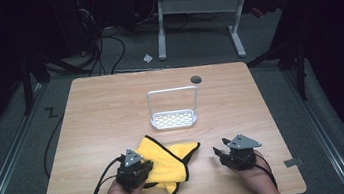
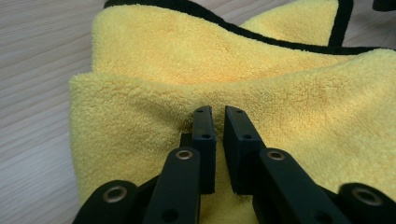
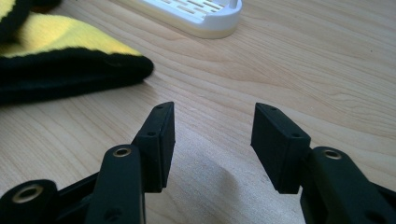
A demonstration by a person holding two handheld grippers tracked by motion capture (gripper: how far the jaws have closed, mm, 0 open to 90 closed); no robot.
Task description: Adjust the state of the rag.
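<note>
While the left gripper rests low over the near left part of the pale wooden table, its two black jaws stand nearly together with a fold of the fluffy yellow microfibre cloth with black edging pinched between them. Seen from the left gripper view, the left gripper has only a thin slit between its pads, and the cloth bulges up directly ahead of the tips, spreading to both sides and beyond them in two stacked layers. From the high view the cloth lies crumpled just ahead and to the inner side of that gripper, one black-trimmed corner pointing toward the other hand.

Apart from the cloth, the right gripper sits on the near right part of the table, held by the person's right hand. Its jaws stand moderately wide with nothing between them; in the right gripper view the right gripper frames bare wood. A black-edged corner of the cloth lies ahead and off to its left, not touching it. Farther ahead stands a white plastic slotted rack with a tall wire hoop handle, its base just beyond the cloth's corner.
</note>
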